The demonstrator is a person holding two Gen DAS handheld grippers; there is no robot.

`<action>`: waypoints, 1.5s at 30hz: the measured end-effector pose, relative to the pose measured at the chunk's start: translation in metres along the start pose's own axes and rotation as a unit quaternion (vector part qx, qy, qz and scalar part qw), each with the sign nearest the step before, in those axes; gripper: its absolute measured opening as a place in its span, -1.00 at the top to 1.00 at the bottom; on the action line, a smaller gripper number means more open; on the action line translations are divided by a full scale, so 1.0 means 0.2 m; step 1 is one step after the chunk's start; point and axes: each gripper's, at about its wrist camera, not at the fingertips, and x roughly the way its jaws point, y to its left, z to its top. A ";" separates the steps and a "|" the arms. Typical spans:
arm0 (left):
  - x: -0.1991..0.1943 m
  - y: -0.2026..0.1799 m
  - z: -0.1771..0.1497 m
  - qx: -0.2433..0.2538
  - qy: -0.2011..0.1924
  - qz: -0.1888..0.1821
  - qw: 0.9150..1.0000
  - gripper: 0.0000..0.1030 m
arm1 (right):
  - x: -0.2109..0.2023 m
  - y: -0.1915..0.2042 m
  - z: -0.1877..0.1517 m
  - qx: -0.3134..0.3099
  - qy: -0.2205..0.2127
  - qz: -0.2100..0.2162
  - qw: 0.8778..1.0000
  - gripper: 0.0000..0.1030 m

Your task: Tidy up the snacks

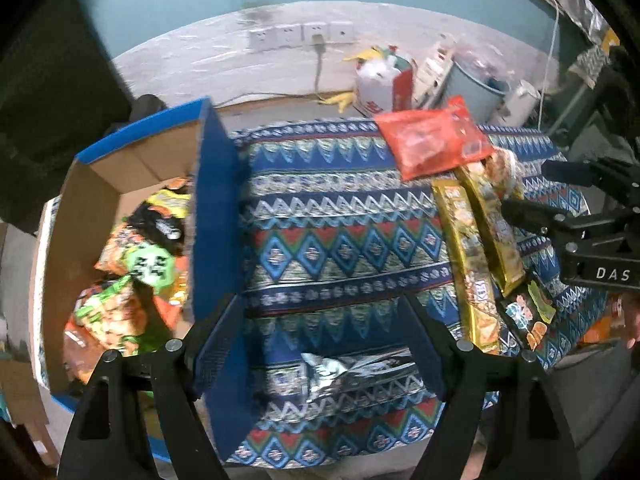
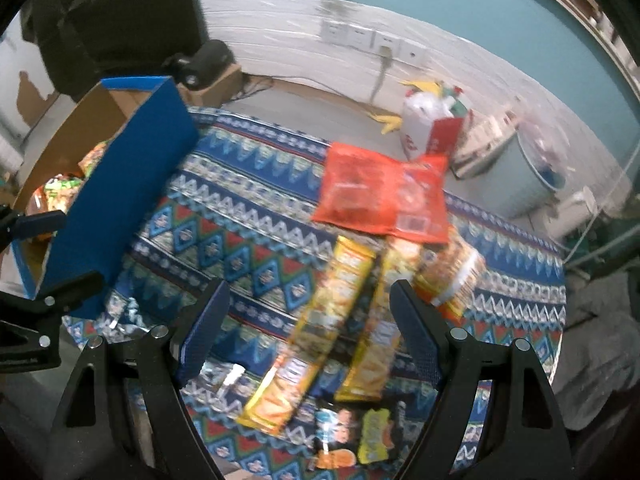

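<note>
- The left gripper (image 1: 324,340) is seen with its jaws spread wide and nothing between the pads; the right gripper (image 2: 308,324) is likewise wide apart and empty, hanging over the snacks rather than gripping any
- A silver foil packet (image 1: 352,372) lies on the patterned cloth (image 1: 340,220) directly beneath the left gripper, its long axis running roughly across the gap between the fingers; it is judged the nearest pick for that hand
- Two long yellow snack packs (image 2: 320,332) are laid side by side under the right gripper, their long axes running up and away from the camera, slightly tilted; the jaws would span them crosswise, which is judged a workable approach
- A red-orange bag (image 2: 384,196) rests beyond the yellow packs, its near edge overlapping their far ends; a small dark packet (image 2: 356,436) lies nearest the cloth's front edge
- The cardboard box with blue outer walls (image 1: 216,200) stands at the left of the cloth, already holding several packets; it is nearer the left hand
- Open cloth is left between the box wall and the yellow packs, so room for carrying across is judged ample
- The box's raised near wall must be cleared from above, and the front packets sit close to the cloth's edge
</note>
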 end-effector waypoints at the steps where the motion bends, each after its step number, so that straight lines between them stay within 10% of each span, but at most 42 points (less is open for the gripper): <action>1: 0.02 -0.02 0.00 0.003 0.003 0.000 1.000 -0.57 | 0.01 -0.02 -0.01 0.004 0.002 -0.001 1.000 -0.59; 26: 0.41 -0.41 0.12 0.056 0.057 0.004 0.997 -0.57 | 0.55 -0.42 -0.29 0.073 0.103 -0.009 0.992 -0.54; 34: 0.50 -0.55 0.13 0.055 0.084 -0.015 0.995 -0.57 | 0.55 -0.44 -0.36 0.066 0.109 0.023 0.992 0.30; 45: 0.62 -0.73 0.16 0.054 0.097 -0.030 0.993 -0.71 | 0.45 -0.59 -0.56 0.091 0.119 0.028 0.988 0.30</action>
